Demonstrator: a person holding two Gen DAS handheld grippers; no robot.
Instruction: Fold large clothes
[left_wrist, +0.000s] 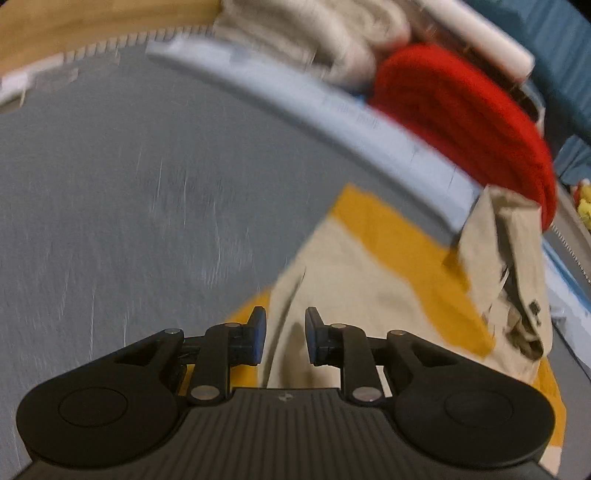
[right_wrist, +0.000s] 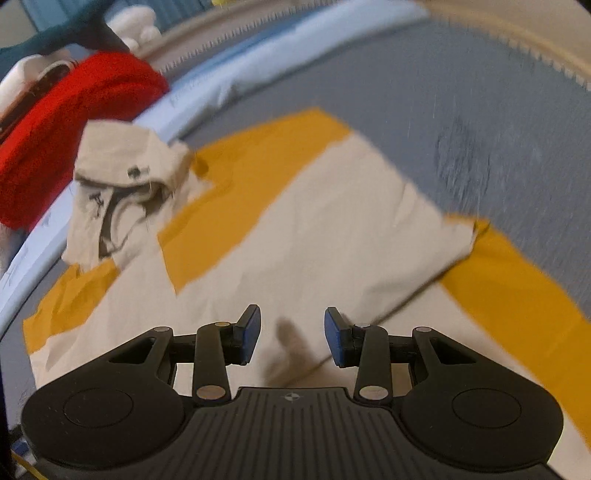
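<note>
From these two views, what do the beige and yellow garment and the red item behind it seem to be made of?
The beige and yellow garment looks like thin woven cloth, perhaps cotton, with a matte finish: it lies flat with sharp creases and folded edges. The red item seems to be a thick knit, maybe wool or acrylic: ribbed rows show on its bulky, rounded surface. Blur leaves both fibres uncertain.

In my left view, bare grey desk (left_wrist: 129, 206) fills the left and centre, open for passing. At upper right, a red knit bundle (left_wrist: 461, 122) and cream folded cloth (left_wrist: 314, 33) block the way.
</note>
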